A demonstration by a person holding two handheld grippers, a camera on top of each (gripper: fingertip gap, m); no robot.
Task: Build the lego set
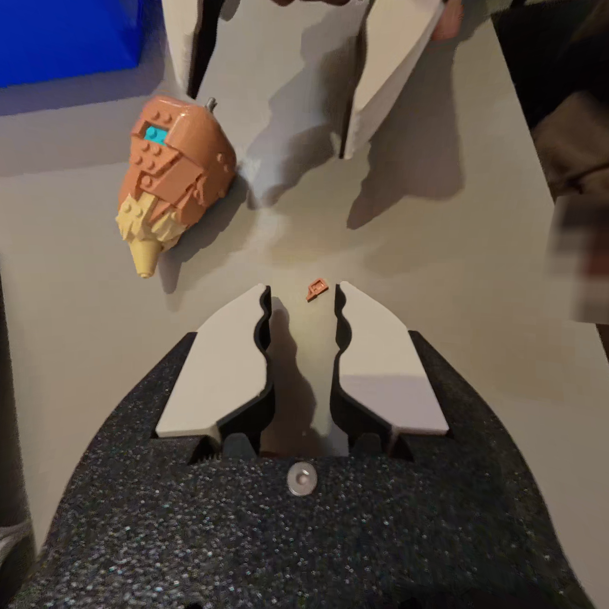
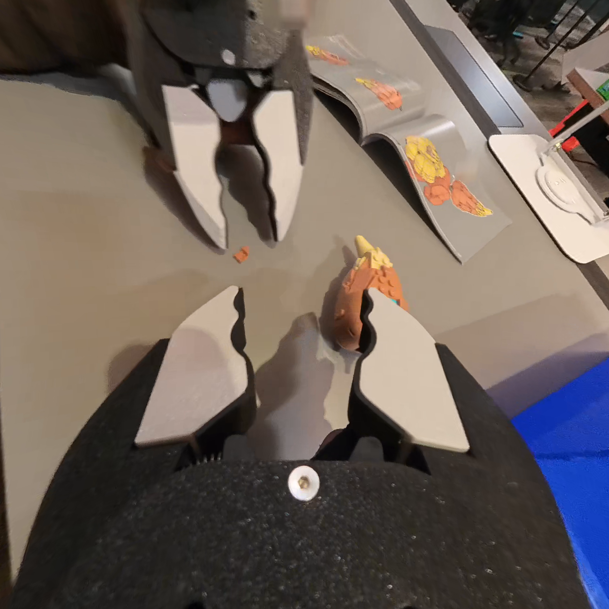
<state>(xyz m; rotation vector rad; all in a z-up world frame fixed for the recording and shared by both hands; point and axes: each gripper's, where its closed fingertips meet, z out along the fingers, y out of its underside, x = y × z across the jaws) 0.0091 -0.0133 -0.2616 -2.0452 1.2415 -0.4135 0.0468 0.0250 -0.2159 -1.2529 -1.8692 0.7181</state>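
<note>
Left gripper (image 1: 302,290): jaws parted, empty, flanking the loose piece.
Loose piece (image 1: 317,288): small orange lego plate, flat on the table (image 1: 395,263); likely light, rigid, prone to skidding; best pinched across its edges.
Model (image 1: 174,178): orange-and-tan lego build lying on its side, well left; likely to shed parts; grip the broad body.
Right gripper (image 2: 301,293): spread, empty, one finger overlapping the model.
Booklet (image 2: 438,178): open, pictures only; no writing legible.
</note>
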